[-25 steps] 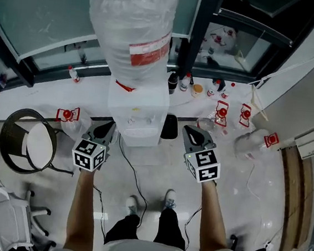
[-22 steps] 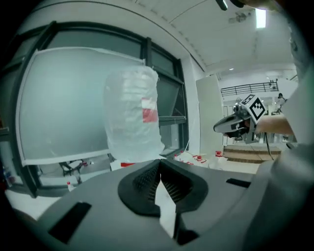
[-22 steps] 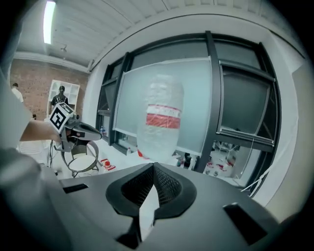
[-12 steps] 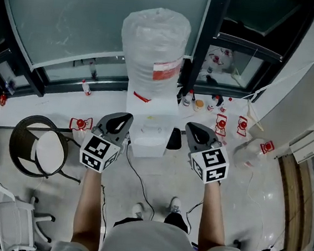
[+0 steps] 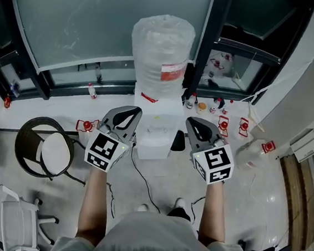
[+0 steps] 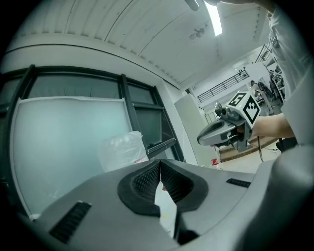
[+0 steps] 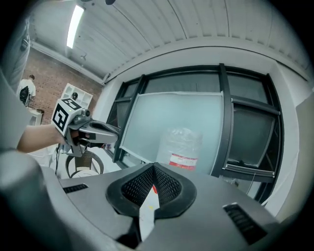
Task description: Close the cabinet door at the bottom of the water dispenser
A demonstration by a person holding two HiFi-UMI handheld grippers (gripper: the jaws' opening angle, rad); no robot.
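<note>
The white water dispenser (image 5: 159, 129) stands against the glass wall, seen from above, with a plastic-wrapped bottle (image 5: 162, 45) on top. Its bottom cabinet door is hidden from this angle. My left gripper (image 5: 130, 111) is held at the dispenser's left side and my right gripper (image 5: 193, 122) at its right, both above the floor. Each is shut with nothing in it. In the left gripper view the shut left gripper (image 6: 159, 165) points level toward the bottle (image 6: 122, 149). In the right gripper view the shut right gripper (image 7: 153, 169) faces the bottle (image 7: 182, 147).
A round wicker chair (image 5: 45, 150) stands at the left, and a white chair (image 5: 16, 221) is near the bottom left. Red-capped bottles (image 5: 224, 123) and clear jugs (image 5: 249, 151) lie on the floor at the right. A black cable (image 5: 145, 185) runs from the dispenser toward the person's feet.
Both grippers have risen, shut all the while, and the person has straightened up. The dispenser's front face has dropped out of sight and its top now shows between the grippers.
</note>
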